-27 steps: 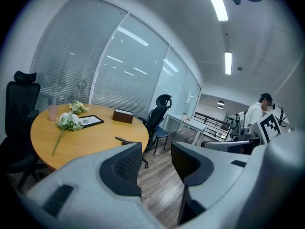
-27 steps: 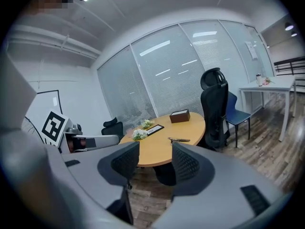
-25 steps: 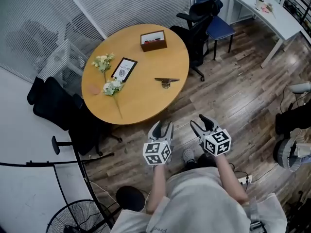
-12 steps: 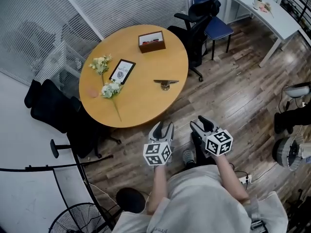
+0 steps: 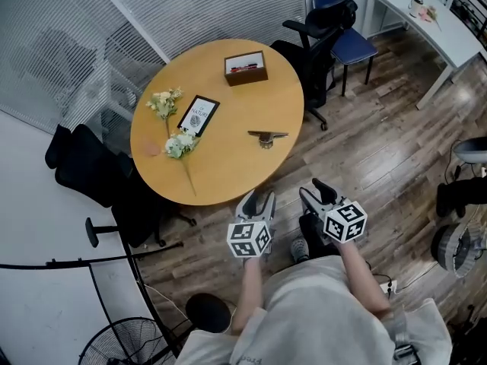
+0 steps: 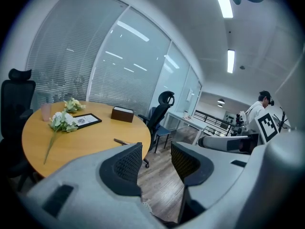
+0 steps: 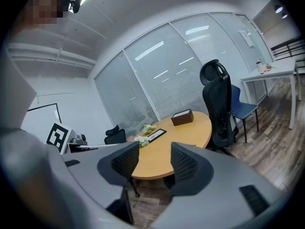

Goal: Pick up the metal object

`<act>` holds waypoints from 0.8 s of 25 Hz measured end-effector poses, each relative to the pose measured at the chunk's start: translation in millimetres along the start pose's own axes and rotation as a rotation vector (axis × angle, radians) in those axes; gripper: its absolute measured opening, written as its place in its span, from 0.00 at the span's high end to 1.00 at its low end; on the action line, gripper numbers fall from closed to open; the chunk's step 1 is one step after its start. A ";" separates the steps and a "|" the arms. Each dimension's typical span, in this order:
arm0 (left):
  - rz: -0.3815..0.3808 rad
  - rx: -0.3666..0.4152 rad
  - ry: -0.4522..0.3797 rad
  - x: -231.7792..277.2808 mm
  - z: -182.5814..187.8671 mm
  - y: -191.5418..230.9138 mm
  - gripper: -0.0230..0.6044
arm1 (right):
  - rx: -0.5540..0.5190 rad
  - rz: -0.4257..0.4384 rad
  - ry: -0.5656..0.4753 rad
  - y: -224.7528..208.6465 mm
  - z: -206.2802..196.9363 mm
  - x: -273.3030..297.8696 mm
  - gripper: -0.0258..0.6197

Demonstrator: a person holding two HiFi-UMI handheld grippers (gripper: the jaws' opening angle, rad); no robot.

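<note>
The metal object (image 5: 266, 136) is a thin dark bar on a small round foot, lying near the right edge of the round wooden table (image 5: 228, 166). It also shows as a dark sliver (image 6: 121, 141) in the left gripper view. My left gripper (image 5: 256, 200) hovers over the floor just off the table's near edge, jaws open and empty. My right gripper (image 5: 313, 190) is beside it, further right, also open and empty. Both are well short of the metal object.
On the table lie flower stems (image 5: 177, 141), a framed card (image 5: 198, 115) and a brown box (image 5: 245, 68). Black office chairs (image 5: 323, 33) stand at the table's far right, another chair (image 5: 87, 169) at the left. A white desk (image 5: 430, 17) is at the back right, a fan (image 5: 125, 341) at the lower left.
The view has shifted slightly, so the table sits a little lower and further right in the frame. Both grippers stay open, in about the same pose.
</note>
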State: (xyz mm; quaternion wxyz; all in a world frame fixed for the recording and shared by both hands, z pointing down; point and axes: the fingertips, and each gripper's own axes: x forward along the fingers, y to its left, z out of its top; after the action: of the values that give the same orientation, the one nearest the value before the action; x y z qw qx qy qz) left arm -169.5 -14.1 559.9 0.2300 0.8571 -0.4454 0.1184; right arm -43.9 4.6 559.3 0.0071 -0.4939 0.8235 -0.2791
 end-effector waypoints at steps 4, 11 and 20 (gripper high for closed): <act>0.004 -0.001 0.003 19.2 12.2 5.3 0.69 | -0.002 0.013 0.014 -9.6 8.5 15.6 0.65; 0.001 0.003 0.012 59.8 31.0 10.6 0.69 | 0.044 0.027 0.032 -40.8 18.2 39.9 0.65; 0.016 0.013 0.027 111.5 55.7 30.7 0.69 | 0.053 0.064 0.005 -73.4 51.3 77.9 0.66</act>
State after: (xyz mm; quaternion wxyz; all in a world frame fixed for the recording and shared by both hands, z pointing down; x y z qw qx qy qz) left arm -130.6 -136.3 566.0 0.2298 0.8533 -0.4482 0.1347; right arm -9.7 -108.4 570.8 0.0269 -0.4660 0.8313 -0.3017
